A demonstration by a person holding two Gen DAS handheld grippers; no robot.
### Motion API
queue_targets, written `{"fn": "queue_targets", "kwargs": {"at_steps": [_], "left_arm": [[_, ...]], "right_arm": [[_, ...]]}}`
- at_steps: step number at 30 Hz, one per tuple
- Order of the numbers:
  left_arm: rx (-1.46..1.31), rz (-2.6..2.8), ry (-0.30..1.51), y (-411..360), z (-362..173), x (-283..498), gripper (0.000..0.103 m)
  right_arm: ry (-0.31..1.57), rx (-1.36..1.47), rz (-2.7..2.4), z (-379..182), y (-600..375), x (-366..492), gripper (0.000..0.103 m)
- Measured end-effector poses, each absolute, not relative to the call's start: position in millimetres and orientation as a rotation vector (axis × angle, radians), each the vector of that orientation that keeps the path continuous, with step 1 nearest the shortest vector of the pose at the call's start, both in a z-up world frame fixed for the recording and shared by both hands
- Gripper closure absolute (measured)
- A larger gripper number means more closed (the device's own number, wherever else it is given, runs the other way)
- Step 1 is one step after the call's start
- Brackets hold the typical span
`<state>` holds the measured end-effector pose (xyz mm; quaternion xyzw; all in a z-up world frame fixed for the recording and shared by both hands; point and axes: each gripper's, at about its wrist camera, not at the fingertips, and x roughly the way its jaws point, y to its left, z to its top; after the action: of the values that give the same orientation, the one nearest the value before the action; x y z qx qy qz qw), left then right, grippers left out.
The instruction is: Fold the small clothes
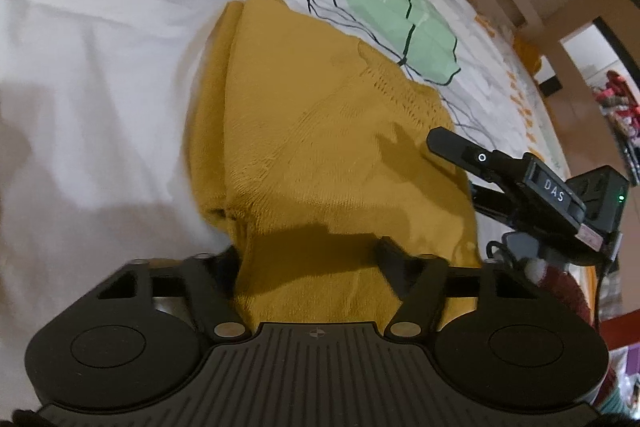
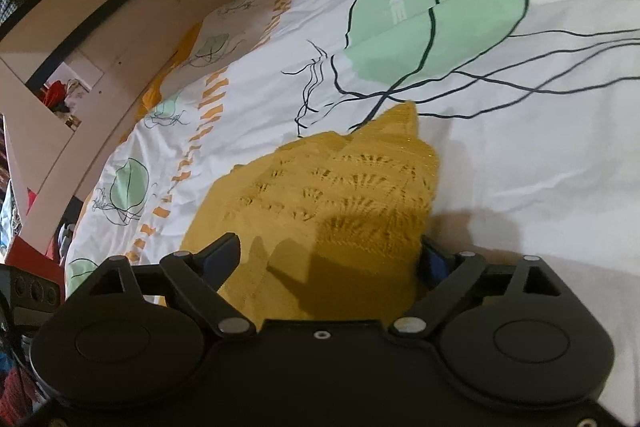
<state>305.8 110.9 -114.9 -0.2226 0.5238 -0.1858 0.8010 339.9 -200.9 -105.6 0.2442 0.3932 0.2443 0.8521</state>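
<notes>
In the left wrist view, your left tongs (image 1: 310, 253) stand wide, straddling the near edge of the mustard knit garment (image 1: 320, 131), which lies partly folded on the bed cover (image 1: 100, 47). It looks soft, light and floppy, so expect it to sag; take it at a doubled edge or corner. The right tongs (image 1: 440, 139) reach over its far side, spread unclear here.

In the right wrist view, your right tongs (image 2: 328, 255) stand wide around the garment's lacy end (image 2: 340, 187); openwork may snag.

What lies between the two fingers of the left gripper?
In the left wrist view, the mustard knit fills the gap of the left gripper.
</notes>
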Motion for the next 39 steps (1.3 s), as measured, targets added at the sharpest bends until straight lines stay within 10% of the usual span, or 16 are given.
{"fn": "queue_targets", "kwargs": {"at_steps": [2,5,7,39], "left_arm": [[-0.475,-0.405,1.125,110.3,-115.3,305.5,0.066],[-0.525,-0.427,1.136,113.3,-117.9,304.1,0.079],[-0.551,-0.442,1.138,115.0,-117.7,302.5,0.084],[-0.642,-0.467,1.157,64.8,-108.5,148.2,0.084]], "right_arm": [[0.834,0.513,0.521,-104.8,-201.0,340.3,0.012],[0.852,0.494,0.499,-103.0,-202.9,339.0,0.049],[0.866,0.483,0.493,-101.5,-205.6,337.6,0.056],[0.861,0.604,0.299,-74.1,-295.9,161.1,0.052]]}}
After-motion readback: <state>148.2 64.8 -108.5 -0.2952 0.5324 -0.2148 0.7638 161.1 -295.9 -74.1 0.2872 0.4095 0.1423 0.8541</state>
